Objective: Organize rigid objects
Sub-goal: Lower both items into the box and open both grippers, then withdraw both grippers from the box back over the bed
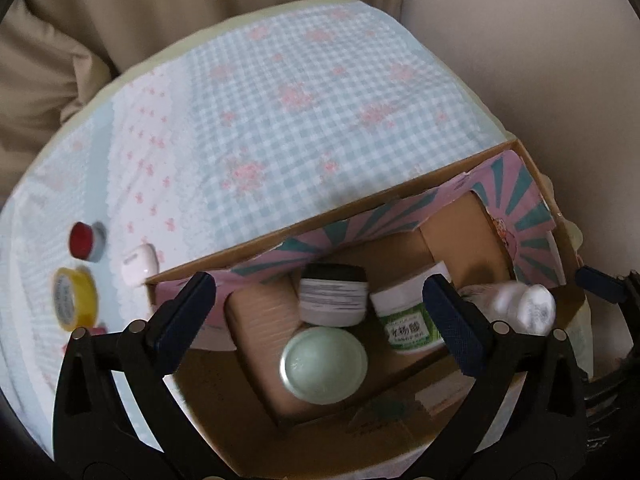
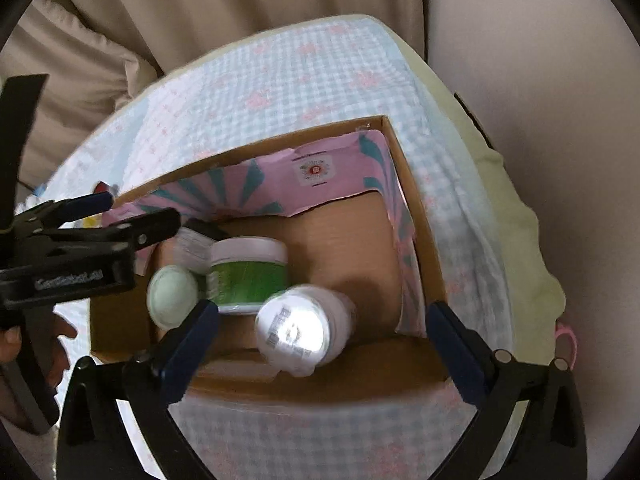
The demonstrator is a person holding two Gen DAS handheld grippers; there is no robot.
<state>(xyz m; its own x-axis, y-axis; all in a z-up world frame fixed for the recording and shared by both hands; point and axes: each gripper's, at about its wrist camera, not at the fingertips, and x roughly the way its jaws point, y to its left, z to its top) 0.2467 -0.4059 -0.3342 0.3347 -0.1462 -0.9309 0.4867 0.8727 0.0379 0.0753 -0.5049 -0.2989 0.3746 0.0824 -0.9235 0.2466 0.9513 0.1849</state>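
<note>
Both the left gripper and right gripper are held wide apart, empty, above the cardboard box; the white bottle is seen lower centre, the yellow tape roll at left.

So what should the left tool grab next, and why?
Probably the yellow tape roll. The left tool is open and empty over the box, four containers are already inside, and the tape roll sits outside on the cloth, nearest that tool.

jars in box, tape left outside
</note>
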